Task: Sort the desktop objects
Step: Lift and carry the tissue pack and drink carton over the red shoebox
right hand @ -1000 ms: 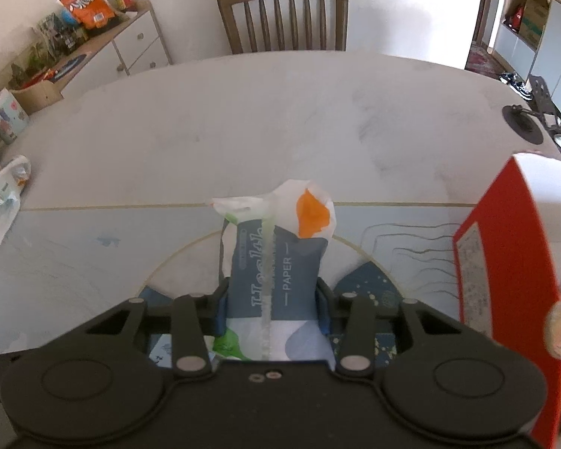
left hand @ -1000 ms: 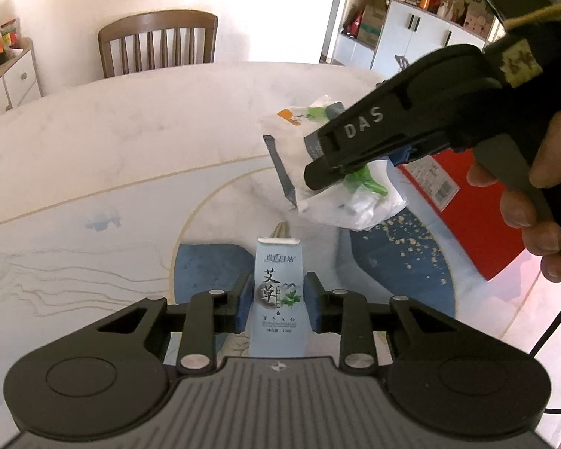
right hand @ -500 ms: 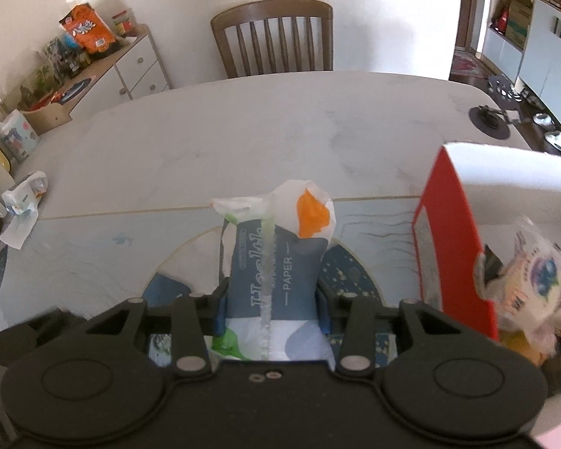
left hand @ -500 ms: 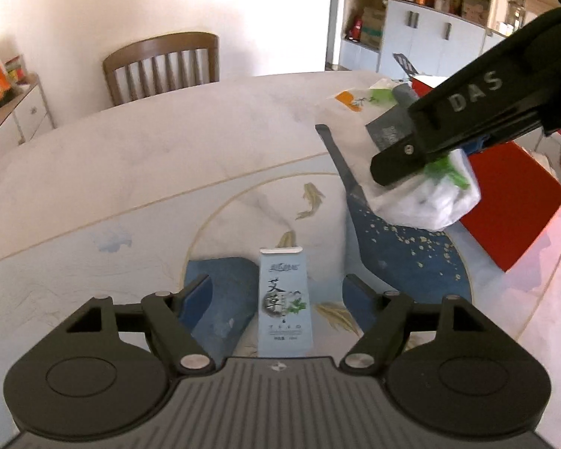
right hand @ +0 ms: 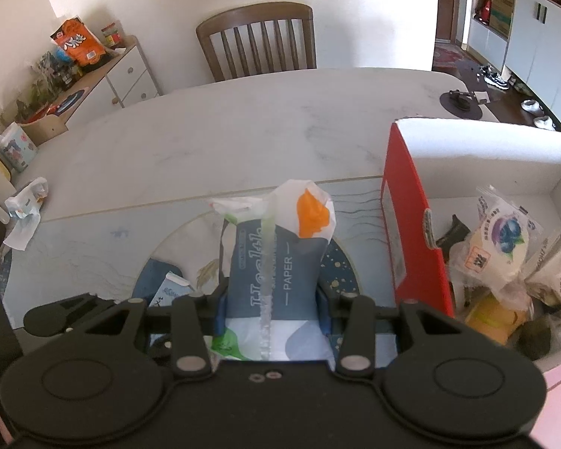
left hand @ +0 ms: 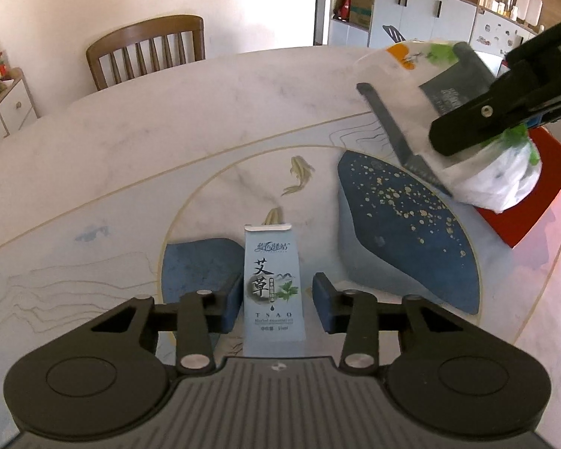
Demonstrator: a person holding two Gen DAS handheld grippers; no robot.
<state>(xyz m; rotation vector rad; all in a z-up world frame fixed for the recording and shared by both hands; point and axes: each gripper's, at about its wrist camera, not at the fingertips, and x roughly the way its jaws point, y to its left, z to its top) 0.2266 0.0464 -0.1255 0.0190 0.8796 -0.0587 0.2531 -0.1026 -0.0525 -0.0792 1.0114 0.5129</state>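
The right gripper (right hand: pixel 269 307), clamped on a tissue pack (right hand: pixel 276 273), has risen toward the red box (right hand: pixel 411 232). The left gripper (left hand: pixel 276 295) is closing around a pale blue carton (left hand: pixel 271 292) on the table (left hand: pixel 168 131), pads not quite touching.

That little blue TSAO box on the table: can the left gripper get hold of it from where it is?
Probably yes. The TSAO box already stands between the closing jaws of the left gripper, with nothing in between.
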